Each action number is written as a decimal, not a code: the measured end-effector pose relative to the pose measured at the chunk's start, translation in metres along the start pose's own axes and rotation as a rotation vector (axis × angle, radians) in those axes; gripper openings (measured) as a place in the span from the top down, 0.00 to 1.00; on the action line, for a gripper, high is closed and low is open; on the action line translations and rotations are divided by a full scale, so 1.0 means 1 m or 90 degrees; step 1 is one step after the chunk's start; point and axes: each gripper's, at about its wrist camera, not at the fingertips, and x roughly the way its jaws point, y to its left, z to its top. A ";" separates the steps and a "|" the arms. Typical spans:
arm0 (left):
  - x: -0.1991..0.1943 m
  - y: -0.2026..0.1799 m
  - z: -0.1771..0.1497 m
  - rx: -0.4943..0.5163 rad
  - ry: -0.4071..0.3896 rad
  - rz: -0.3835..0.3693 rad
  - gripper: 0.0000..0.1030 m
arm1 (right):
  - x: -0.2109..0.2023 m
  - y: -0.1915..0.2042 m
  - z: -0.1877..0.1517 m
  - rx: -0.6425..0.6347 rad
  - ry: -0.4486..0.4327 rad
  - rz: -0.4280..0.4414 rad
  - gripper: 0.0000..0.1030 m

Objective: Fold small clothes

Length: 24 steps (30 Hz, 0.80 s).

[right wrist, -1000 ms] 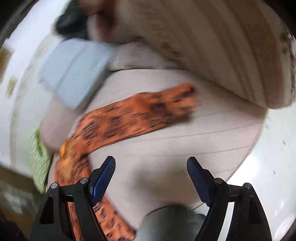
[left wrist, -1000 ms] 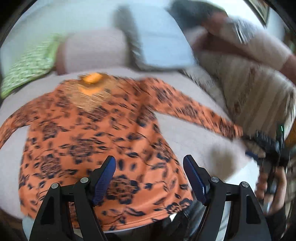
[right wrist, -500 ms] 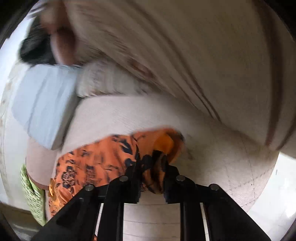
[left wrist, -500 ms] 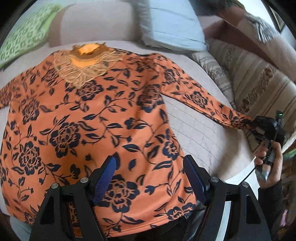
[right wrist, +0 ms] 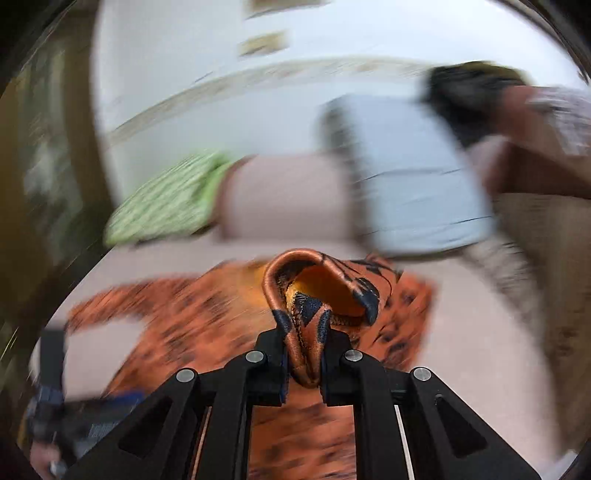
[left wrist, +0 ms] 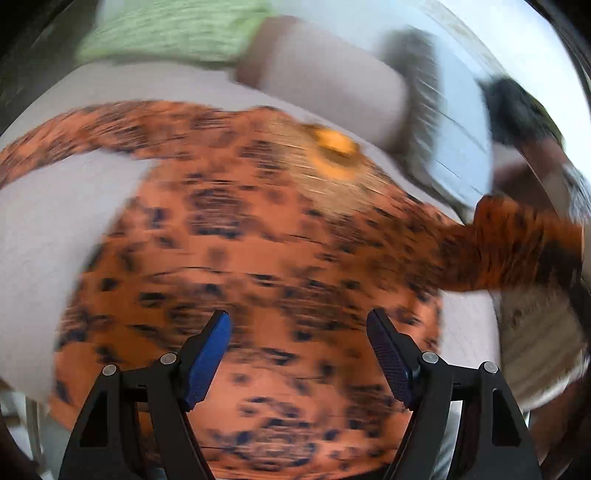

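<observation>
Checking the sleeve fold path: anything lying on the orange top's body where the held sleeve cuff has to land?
Nothing visible. The right gripper is shut on the sleeve cuff; the orange top lies flat with only fabric showing. The left gripper hangs open above the hem, though frames are blurred.

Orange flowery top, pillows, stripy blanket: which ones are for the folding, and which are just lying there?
For the folding: orange top; its sleeve cuff, pinched in the right gripper; left gripper, open.
Lying about: green pillow; blue pillow; striped blanket.

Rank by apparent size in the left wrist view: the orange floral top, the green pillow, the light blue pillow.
1. orange floral top, clearly largest.
2. and 3. green pillow and light blue pillow: similar, blurred, so left unranked.
</observation>
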 end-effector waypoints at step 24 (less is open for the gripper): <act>0.059 0.021 -0.014 0.001 0.091 -0.099 0.27 | 0.044 -0.040 -0.082 0.188 0.257 0.159 0.36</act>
